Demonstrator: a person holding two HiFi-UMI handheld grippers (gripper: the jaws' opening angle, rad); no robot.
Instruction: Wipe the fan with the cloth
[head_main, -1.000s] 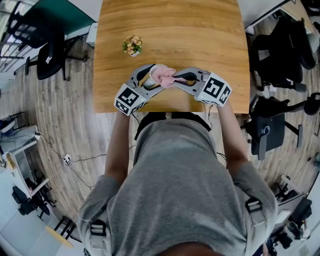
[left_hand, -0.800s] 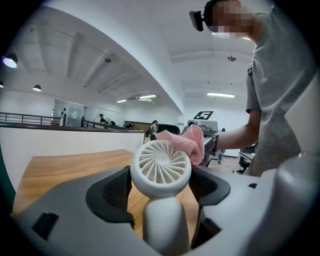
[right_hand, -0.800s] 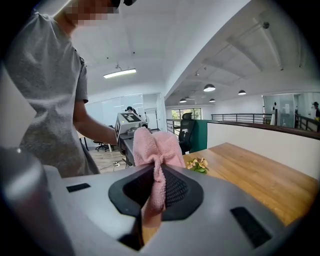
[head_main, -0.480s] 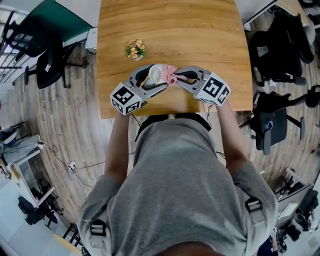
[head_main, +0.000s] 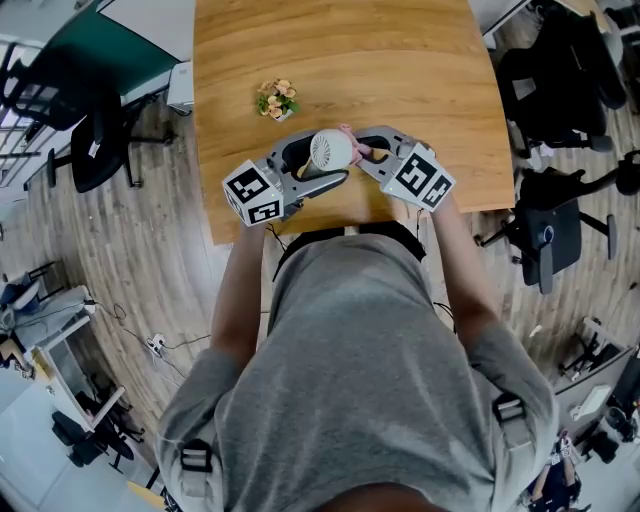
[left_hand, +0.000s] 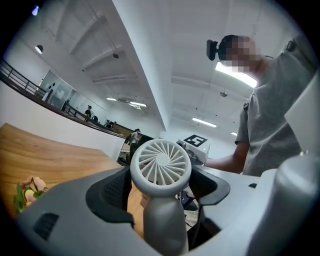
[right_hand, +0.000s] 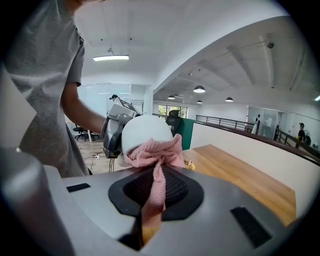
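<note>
So, over the near edge of the bench, the left gripper had its jaws clamped on the handle of the small white fan. The right gripper had its jaws pinched shut on the pink cloth (a bunched little rag), which was pressed against the fan's rounded back. A small flower bunch sat on the bench just beyond.
</note>
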